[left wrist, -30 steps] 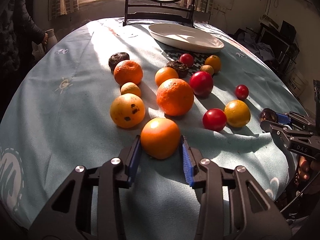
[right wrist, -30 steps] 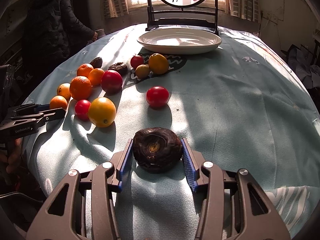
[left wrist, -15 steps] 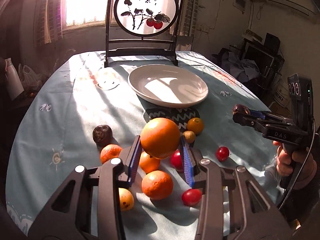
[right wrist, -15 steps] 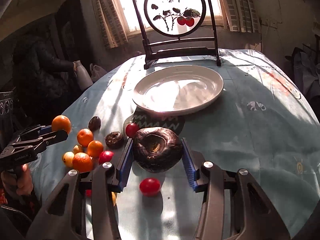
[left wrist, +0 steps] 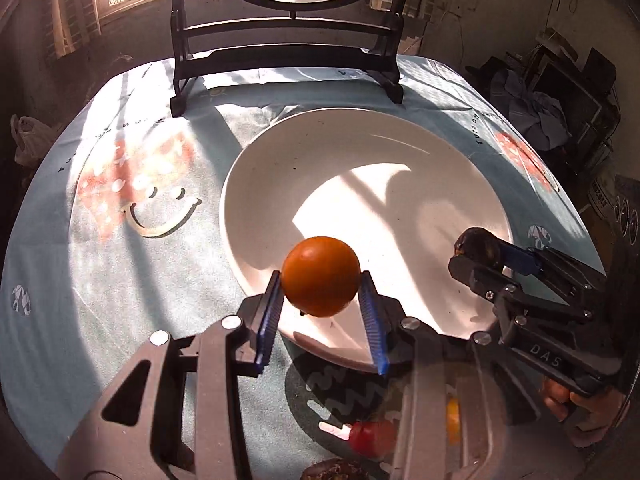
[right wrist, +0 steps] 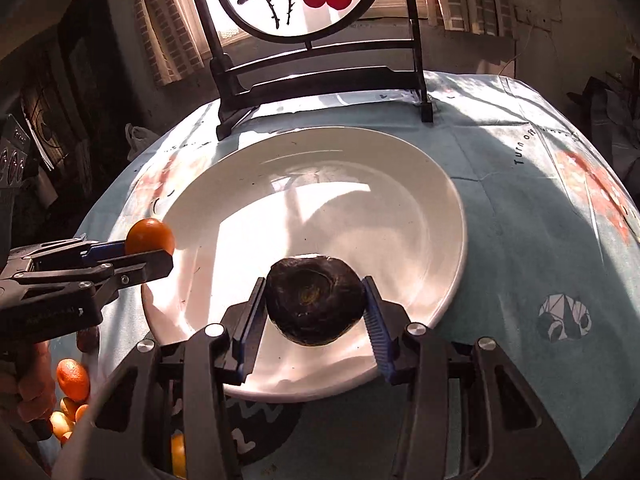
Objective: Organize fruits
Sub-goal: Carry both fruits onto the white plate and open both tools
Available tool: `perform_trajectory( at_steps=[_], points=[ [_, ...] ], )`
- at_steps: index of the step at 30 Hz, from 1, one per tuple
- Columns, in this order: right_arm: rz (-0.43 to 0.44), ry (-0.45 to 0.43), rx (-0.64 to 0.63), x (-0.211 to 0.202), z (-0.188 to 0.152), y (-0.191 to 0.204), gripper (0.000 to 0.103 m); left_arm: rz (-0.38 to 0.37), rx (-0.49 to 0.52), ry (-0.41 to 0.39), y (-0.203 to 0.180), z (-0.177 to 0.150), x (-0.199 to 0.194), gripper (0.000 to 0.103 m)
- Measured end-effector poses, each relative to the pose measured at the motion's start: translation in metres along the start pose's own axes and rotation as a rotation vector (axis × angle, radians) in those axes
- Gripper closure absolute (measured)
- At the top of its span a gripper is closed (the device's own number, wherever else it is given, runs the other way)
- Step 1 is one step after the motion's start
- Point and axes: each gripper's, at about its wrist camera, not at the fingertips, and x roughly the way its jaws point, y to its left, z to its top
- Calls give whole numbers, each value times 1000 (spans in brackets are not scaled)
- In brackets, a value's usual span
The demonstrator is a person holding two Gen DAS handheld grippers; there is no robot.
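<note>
The left gripper [left wrist: 321,312] is clamped on an orange [left wrist: 321,276], its blue pads pressed against either side of the fruit, and holds it in the air above the near edge of the white plate [left wrist: 280,168]. The right gripper [right wrist: 314,316] is clenched in the same way on a dark, wrinkled fruit [right wrist: 315,299] (what kind it is cannot be told), and this too hangs over the near part of the plate, clear of its surface. In the left wrist view the right gripper comes in from the right side, with a hand [left wrist: 580,408] on its grip low at the right; in the right wrist view the left gripper comes in from the left, the orange showing at its tip just over the plate's left rim. The plate lies on a pale blue tablecloth [left wrist: 120,260] printed with a smiling face and some lettering, and nothing lies in the plate itself, only patches of sun and shadow. Beyond it, at the far edge of the table, stands a dark wooden stand [right wrist: 320,76] that carries a round panel painted with red fruit on a branch. Near and to the left in the right wrist view, several small orange and yellow fruits [right wrist: 72,380] lie on the cloth, and a red fruit [left wrist: 370,436] shows, blurred, at the near edge of the left wrist view.
</note>
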Motion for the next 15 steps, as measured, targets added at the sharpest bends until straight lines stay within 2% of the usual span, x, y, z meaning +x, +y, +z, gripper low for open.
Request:
perform_trajectory(
  at_steps=[4,6,7,8,10,12,15],
  points=[
    [10,9,-12,3,0,3,55,9,-9,36,-2,2,20,64],
    [15,3,-23,0,0,4,51,25,-12,37,-3,3,23,63],
    [7,-2,-28,-3,0,6,49,32,-8,27,-3,2,20,50],
    [12,-12,-32,-9,-1,7,49,35,-6,7,-3,1,14,44],
    [28,-29,-48,-21,-2,10,49,60,2,-44,-4,-2,-7,20],
    [44,-50,-71,-35,-6,17,49,92,14,-103,-1,-7,-34,11],
    [98,-60,-111,-53,-18,30,48,98,23,-171,10,-24,-75,6]
  ],
)
